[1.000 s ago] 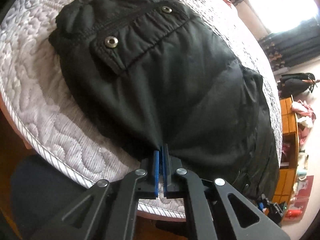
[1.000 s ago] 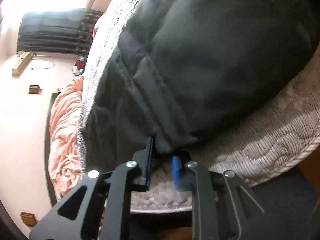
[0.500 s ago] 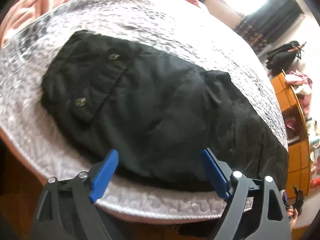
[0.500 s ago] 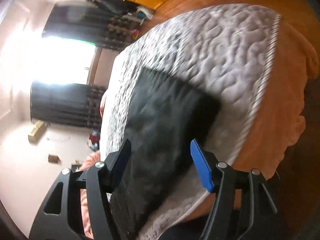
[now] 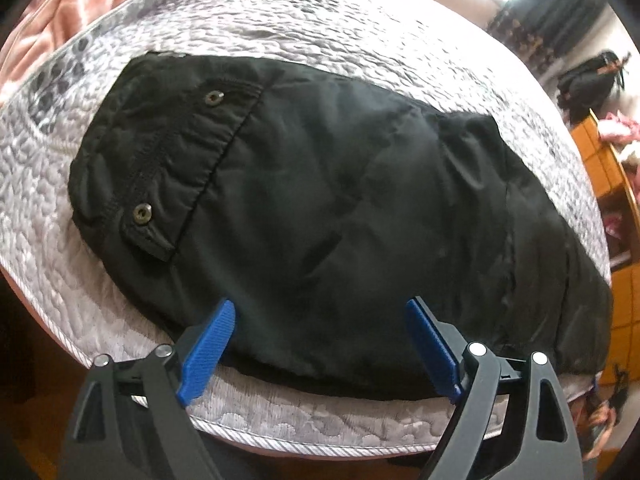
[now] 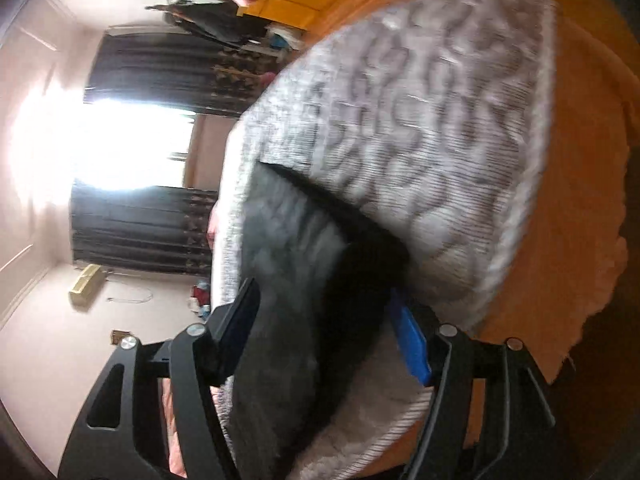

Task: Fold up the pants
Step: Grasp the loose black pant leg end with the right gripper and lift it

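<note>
Black pants [image 5: 328,216] lie folded flat on the grey quilted mattress [image 5: 280,20], a flap pocket with two metal snaps [image 5: 142,213] at the left end. My left gripper [image 5: 320,344] is open and empty, its blue pads [image 5: 208,344] spread just above the near edge of the pants. In the right wrist view the pants [image 6: 288,280] show as a dark blurred slab near the mattress corner [image 6: 440,140]. My right gripper [image 6: 324,336] is open, holding nothing, with the pants' end between its spread fingers.
A pink blanket [image 5: 72,4] lies at the far left of the bed. Orange wooden drawers [image 5: 616,208] and a dark bag [image 5: 588,80] stand to the right. A bright window with dark curtains [image 6: 132,136] and orange bed base [image 6: 576,184] show in the right view.
Both grippers were shut on the near edge of the pants a second ago; they have let go, opened and pulled back. The pants now lie flat.
</note>
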Tool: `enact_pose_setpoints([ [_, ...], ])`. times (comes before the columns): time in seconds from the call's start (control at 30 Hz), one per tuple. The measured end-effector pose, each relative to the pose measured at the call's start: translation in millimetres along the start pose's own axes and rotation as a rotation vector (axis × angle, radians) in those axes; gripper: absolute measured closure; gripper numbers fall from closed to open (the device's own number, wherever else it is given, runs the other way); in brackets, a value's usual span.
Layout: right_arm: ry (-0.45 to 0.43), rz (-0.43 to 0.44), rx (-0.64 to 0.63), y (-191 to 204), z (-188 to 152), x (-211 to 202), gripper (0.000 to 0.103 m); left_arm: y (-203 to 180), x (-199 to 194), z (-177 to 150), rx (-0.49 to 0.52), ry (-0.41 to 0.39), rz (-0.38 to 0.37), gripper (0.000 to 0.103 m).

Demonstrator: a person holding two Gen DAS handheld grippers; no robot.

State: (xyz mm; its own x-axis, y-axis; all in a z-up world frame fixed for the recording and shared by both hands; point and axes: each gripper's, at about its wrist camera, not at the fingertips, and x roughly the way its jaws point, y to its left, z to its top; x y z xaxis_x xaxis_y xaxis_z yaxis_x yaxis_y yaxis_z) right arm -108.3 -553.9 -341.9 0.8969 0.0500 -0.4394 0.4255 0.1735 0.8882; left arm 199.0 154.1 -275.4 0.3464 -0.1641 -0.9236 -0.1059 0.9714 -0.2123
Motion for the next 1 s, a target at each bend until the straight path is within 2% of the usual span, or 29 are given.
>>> enact_pose_setpoints([
  [0.07, -0.013, 0.039, -0.027, 3, 1, 1, 0.036, 0, 0, 2, 0.007, -0.002, 0.007, 0.015],
  [0.13, 0.012, 0.018, 0.0, -10, 4, 8, 0.038, 2, 1, 4, 0.0, 0.003, 0.012, 0.015],
  [0.2, 0.019, 0.033, 0.013, -17, 0, 7, 0.039, 3, 3, 5, -0.006, 0.008, 0.018, 0.015],
  [0.37, 0.033, 0.122, -0.019, -12, -5, 12, 0.037, 1, 6, 7, -0.005, 0.006, 0.023, 0.015],
  [0.43, 0.018, 0.113, 0.016, -22, -1, 16, 0.047, 0, 8, 7, -0.006, 0.011, 0.027, 0.015],
  [0.47, 0.008, 0.129, 0.039, -27, 0, 15, 0.048, 0, 8, 7, -0.005, 0.012, 0.029, 0.015],
  [0.53, -0.008, 0.156, 0.056, -27, 0, 18, 0.046, 0, 7, 6, -0.004, 0.006, 0.029, 0.015],
  [0.6, -0.006, 0.154, 0.034, -24, 0, 17, 0.04, 1, 6, 6, -0.009, -0.006, 0.024, 0.015],
  [0.7, -0.001, 0.186, -0.02, -6, 1, 16, 0.04, 2, 2, 6, -0.024, -0.04, 0.009, 0.015],
  [0.77, 0.006, 0.168, 0.0, -10, 4, 21, 0.048, 2, 1, 7, -0.026, -0.059, 0.002, 0.015],
  [0.8, 0.011, 0.162, 0.009, -12, 7, 24, 0.057, 3, 2, 7, -0.025, -0.056, 0.0, 0.015],
  [0.87, 0.026, 0.138, -0.004, -12, 7, 28, 0.065, 6, 5, 8, -0.024, -0.048, 0.006, 0.015],
  [0.93, 0.033, 0.136, -0.01, -9, 7, 24, 0.08, 10, 8, 8, -0.033, -0.04, 0.006, 0.015],
  [1.0, 0.033, 0.123, -0.023, 1, 8, 24, 0.083, 14, 10, 8, -0.04, -0.042, -0.001, 0.015],
])
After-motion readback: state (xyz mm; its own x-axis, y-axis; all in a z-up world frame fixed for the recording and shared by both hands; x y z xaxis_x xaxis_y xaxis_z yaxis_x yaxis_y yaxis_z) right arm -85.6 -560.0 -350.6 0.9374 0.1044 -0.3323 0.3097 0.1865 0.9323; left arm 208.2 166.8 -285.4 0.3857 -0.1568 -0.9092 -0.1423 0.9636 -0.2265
